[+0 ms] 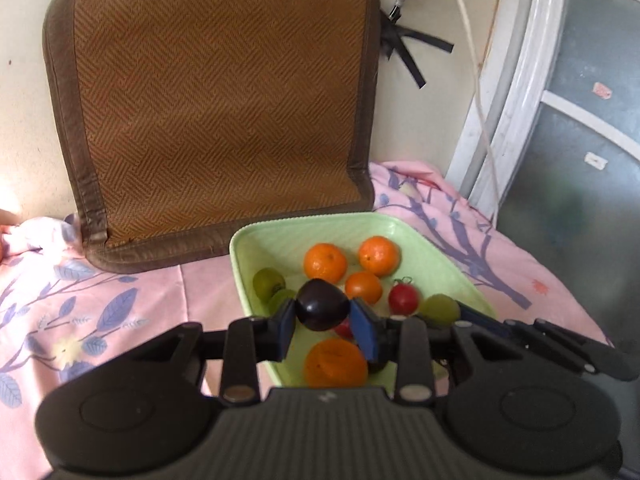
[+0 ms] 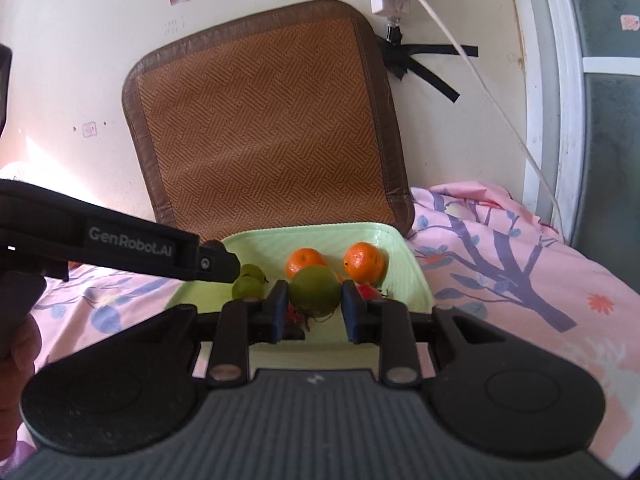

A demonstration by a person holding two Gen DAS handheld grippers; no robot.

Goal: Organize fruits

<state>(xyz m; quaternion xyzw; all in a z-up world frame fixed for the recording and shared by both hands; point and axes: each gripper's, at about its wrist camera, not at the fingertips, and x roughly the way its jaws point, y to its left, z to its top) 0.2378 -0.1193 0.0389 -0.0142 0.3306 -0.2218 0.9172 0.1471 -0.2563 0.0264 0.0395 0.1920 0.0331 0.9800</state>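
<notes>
Bed covered by pink floral sheet (image 1: 120,320), bearing a green tray (image 1: 448,264) of fruit and the lower edge of a brown woven mat (image 1: 224,120) propped against wall.

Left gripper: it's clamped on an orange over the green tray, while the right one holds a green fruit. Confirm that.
Not quite. In the left wrist view the left gripper is clamped on a dark purple plum, not an orange, over the green tray. The right gripper does hold a green fruit.

Glossy plastic tray (image 1: 448,264) (ribbed rim), woven mat (image 1: 216,108).
</notes>
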